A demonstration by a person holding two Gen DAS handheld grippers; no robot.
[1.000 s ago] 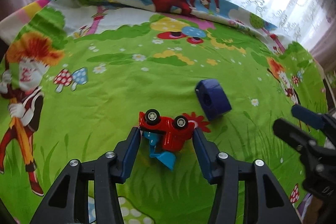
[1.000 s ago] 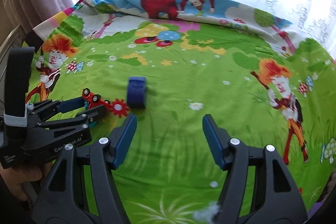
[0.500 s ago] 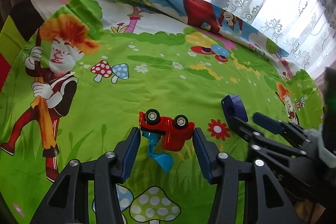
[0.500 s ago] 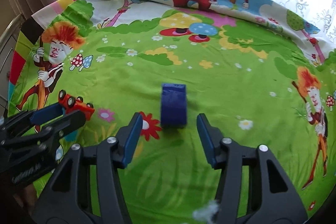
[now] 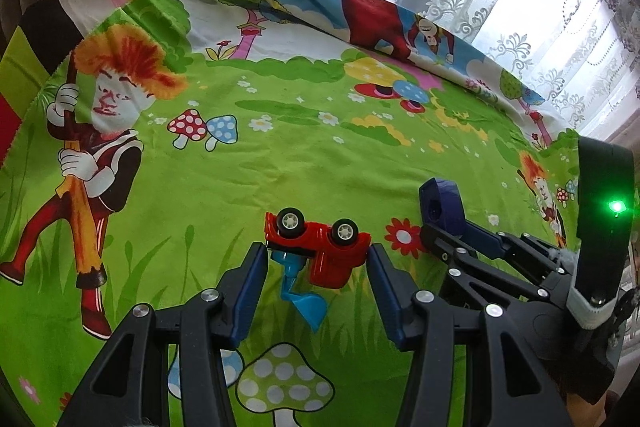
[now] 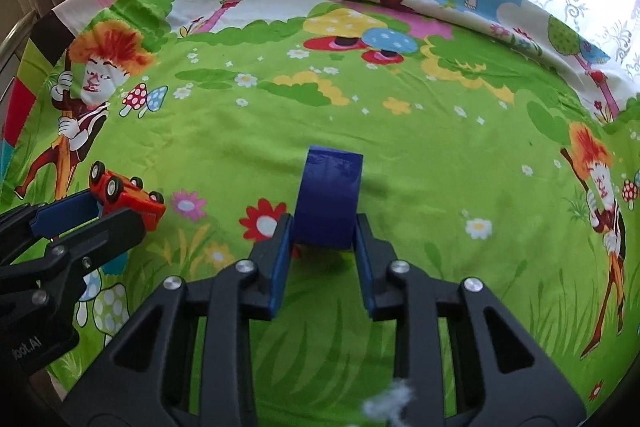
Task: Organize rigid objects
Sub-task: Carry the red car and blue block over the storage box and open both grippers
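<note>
Right wrist view, one blue block (image 6: pixel 329 201) pinched by right gripper (image 6: pixel 323 235), one red toy car (image 5: pixel 320 247) clamped in left gripper (image 5: pixel 318 251).

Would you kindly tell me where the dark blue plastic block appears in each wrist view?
Left wrist view: the dark blue plastic block sits right of centre, at the right gripper's tips.
Right wrist view: the block is at centre, clamped in that gripper.
Shared landmark: the printed red flower, beside the block.
</note>
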